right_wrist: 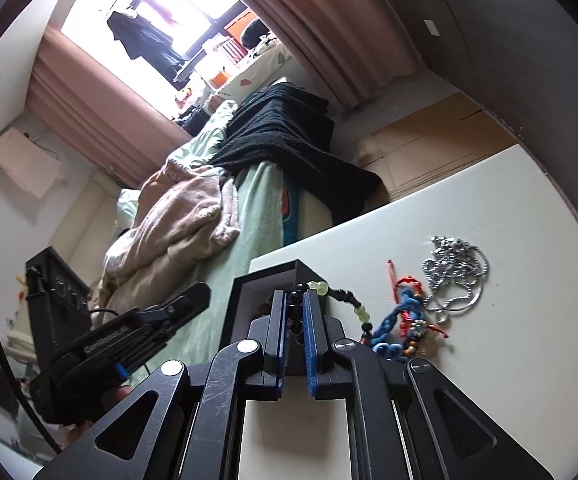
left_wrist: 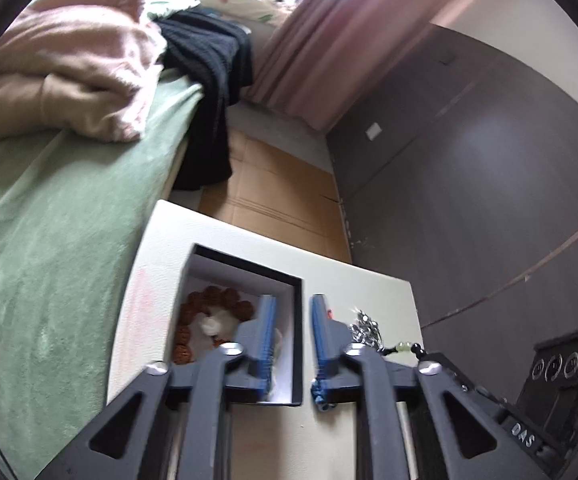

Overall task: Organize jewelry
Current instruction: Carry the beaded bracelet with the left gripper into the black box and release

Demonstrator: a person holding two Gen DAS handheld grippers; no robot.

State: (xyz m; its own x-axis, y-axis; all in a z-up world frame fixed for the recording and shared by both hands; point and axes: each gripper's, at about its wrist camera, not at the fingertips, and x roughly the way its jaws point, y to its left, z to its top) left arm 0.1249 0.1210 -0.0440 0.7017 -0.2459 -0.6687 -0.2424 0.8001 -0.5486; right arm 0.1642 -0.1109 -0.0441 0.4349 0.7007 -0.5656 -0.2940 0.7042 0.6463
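Right tool (right_wrist: 296, 312) at lower centre of its view, pads pinched on the black-and-green bead strand (right_wrist: 331, 291), which trails right toward the desk (right_wrist: 509, 352). Carry it over the black-rimmed box (left_wrist: 245, 320) and release only once the tail clears the rim. Left tool (left_wrist: 292, 340) stands narrowly parted, nothing between its pads, straddling the box's right wall. Box holds a brown bead bracelet (left_wrist: 213, 300) and something white, possibly padding. Silver chain (right_wrist: 455, 276) and blue-red cord piece (right_wrist: 403, 324) remain on the desk, lower right.

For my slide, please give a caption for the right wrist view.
Right gripper fingers shut on a beaded bracelet beside the open box.
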